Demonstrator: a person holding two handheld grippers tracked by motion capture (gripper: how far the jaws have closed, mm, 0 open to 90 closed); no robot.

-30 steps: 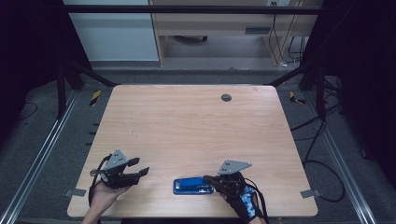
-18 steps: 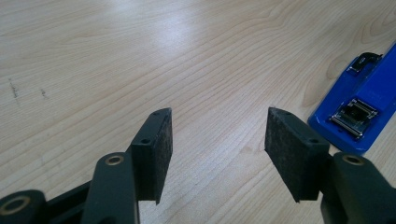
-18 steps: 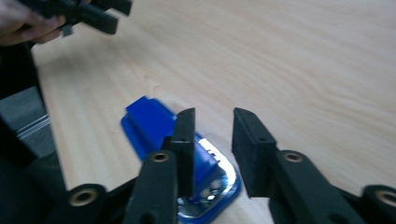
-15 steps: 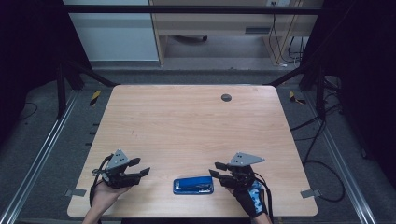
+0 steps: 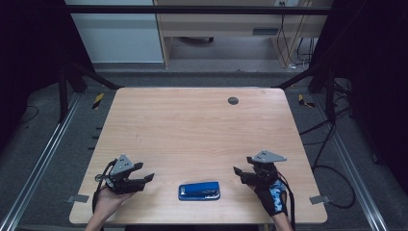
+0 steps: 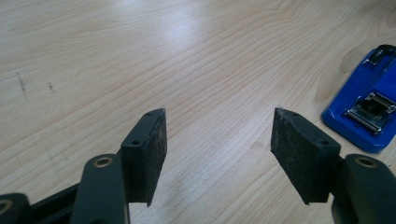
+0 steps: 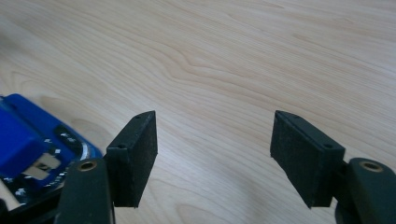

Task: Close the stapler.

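Now blue stapler (image 5: 199,191) lies between gaping grippers — left gripper (image 5: 146,177), right gripper (image 5: 239,173).

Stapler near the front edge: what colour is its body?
Bright blue stapler, with a metal part; it shows best in the left gripper view.

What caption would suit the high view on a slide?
Blue plastic stapler lies on the light wooden table between two open hand-held grippers, left and right.
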